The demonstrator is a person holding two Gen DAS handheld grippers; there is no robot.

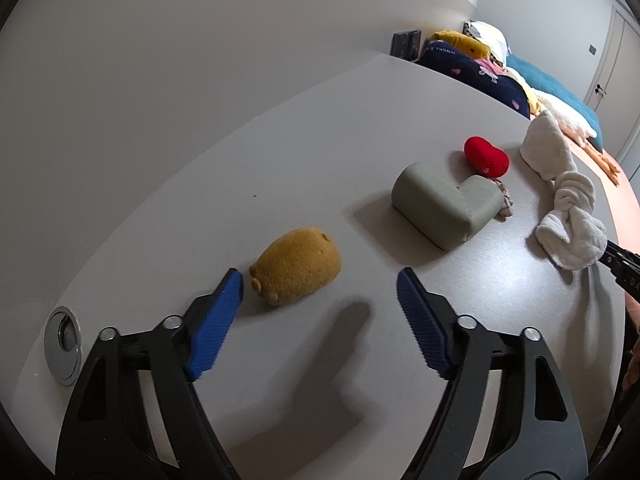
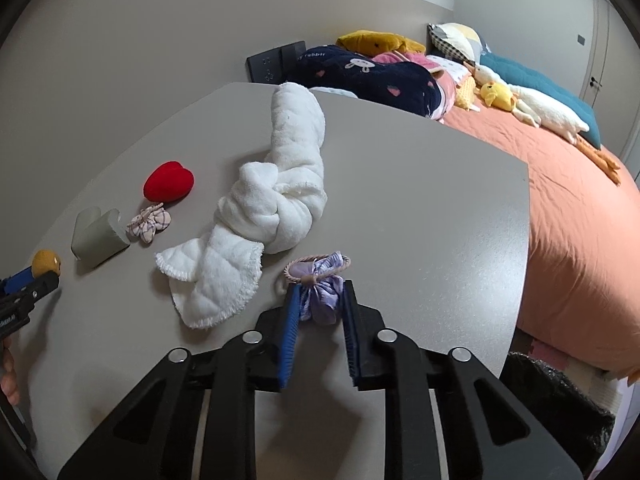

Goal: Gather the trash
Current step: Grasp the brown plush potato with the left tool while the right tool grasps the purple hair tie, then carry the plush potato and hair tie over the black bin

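Right wrist view: my right gripper (image 2: pixel 320 300) has its fingers (image 2: pixel 292 320) pressed on a purple hair tie (image 2: pixel 320 292) with a cloth bow, which lies on the grey counter (image 2: pixel 420 208) near its front edge. The blue pads touch the bow from both sides, so I count it as gripped. Just beside it, to the left, lies a knotted white towel (image 2: pixel 276 200). Farther left I see a small checked bow (image 2: pixel 150 224), a red heart toy (image 2: pixel 169 181) and a grey foam corner piece (image 2: pixel 98 240). Behind the counter is a bed (image 2: pixel 580 240) with an orange sheet.

On the left wrist view, my left gripper (image 1: pixel 320 280) is over the counter with the fingers (image 1: pixel 216 320) apart. A brown plush toy (image 1: pixel 298 266) lies just beside the left pad, mostly beyond the tips; whether the pad touches it I cannot tell, and the right pad is well clear. A round metal cap (image 1: pixel 64 344) sits in the counter at far left.
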